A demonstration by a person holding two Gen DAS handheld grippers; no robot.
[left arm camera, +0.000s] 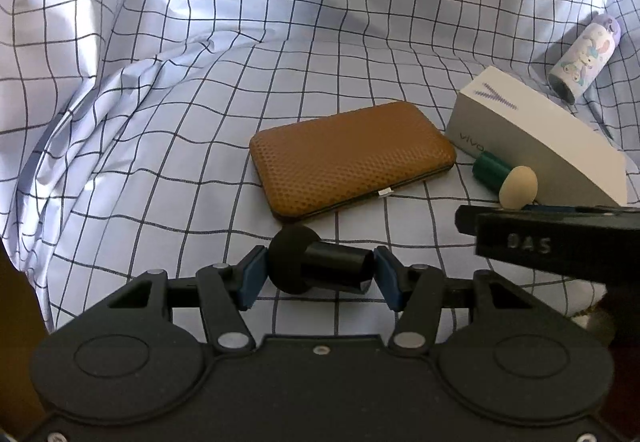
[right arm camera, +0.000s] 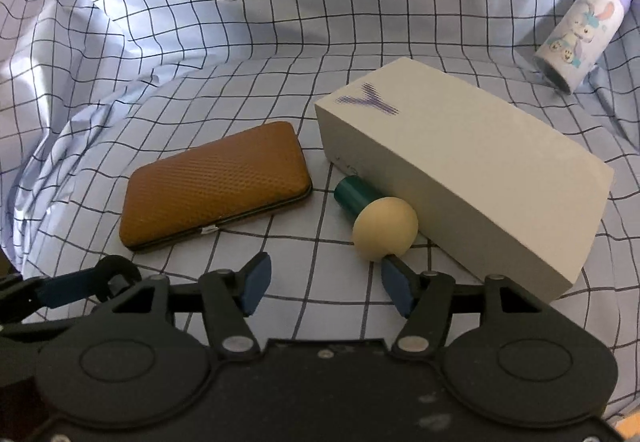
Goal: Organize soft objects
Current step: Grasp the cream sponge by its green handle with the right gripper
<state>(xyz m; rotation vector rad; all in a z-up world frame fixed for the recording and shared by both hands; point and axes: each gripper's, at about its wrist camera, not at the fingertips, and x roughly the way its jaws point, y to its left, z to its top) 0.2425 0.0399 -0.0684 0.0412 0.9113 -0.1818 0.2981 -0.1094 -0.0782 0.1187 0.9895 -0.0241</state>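
Left wrist view has the left gripper clamped on a black mushroom-shaped sponge over the checked sheet. Right gripper sits apart, empty. Guessing next it's placed by the beige-headed green-handled sponge against the white box.

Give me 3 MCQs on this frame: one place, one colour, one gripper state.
1. The green-handled sponge puff lies against:
A. white vivo box
B. cartoon bottle
C. pillow

2. The clasp case is:
A. blue
B. brown
C. white

3. The left gripper is:
A. open, empty
B. shut on black sponge puff
C. out of view

Answers:
A, the puff touches the box side.
B, its textured cover is brown.
C is wrong; B, both pads press the black puff.
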